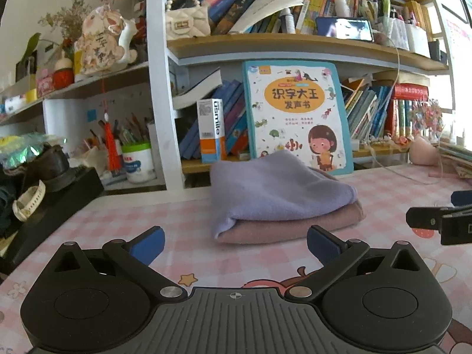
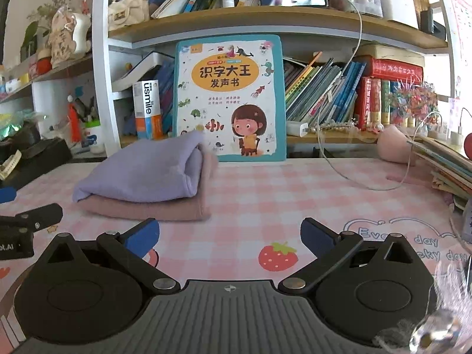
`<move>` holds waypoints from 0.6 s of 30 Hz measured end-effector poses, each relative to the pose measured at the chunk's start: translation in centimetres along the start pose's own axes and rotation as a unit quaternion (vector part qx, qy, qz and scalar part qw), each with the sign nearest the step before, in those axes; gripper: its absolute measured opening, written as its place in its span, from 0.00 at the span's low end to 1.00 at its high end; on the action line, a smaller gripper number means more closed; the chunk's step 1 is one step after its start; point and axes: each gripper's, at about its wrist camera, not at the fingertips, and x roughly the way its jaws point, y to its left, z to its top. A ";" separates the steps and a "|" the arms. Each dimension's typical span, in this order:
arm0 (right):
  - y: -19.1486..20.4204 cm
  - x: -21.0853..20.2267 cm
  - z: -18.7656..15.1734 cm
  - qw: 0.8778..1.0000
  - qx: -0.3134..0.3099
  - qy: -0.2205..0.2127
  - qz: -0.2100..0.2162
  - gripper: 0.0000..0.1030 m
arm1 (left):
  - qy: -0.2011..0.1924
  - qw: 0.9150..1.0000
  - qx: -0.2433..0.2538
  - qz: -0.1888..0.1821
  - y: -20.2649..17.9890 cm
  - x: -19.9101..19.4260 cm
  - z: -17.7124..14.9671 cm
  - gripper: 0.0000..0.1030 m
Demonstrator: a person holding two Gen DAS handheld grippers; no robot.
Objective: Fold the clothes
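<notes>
We hold the left gripper [image 1: 235, 240] and right gripper [image 2: 230, 236] spread and empty, since the lilac cloth [image 1: 274, 191] ahead already lies folded on the pink cloth [image 1: 295, 227].

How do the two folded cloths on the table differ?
The purple cloth lies on top; the pink cloth lies under it, flat on the table. The purple one is puffier, with a rounded fold; the pink one is flatter and sticks out past it. Both are folded, plain and untouched by either gripper.
</notes>
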 end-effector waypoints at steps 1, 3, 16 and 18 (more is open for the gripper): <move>0.0 0.1 0.0 1.000 0.000 0.001 -0.001 1.00 | 0.002 1.000 -0.004 0.001 0.1 0.1 0.0 1.00; 0.0 0.1 0.0 1.000 -0.001 0.003 -0.001 1.00 | 0.006 1.000 -0.012 0.001 0.3 0.3 0.1 1.00; 0.4 0.5 0.1 1.000 -0.009 0.017 -0.008 1.00 | 0.013 1.000 -0.021 0.016 0.1 0.7 0.1 1.00; 0.3 0.4 0.1 1.000 -0.007 0.014 -0.010 1.00 | 0.014 1.000 -0.015 0.022 0.0 0.7 0.2 1.00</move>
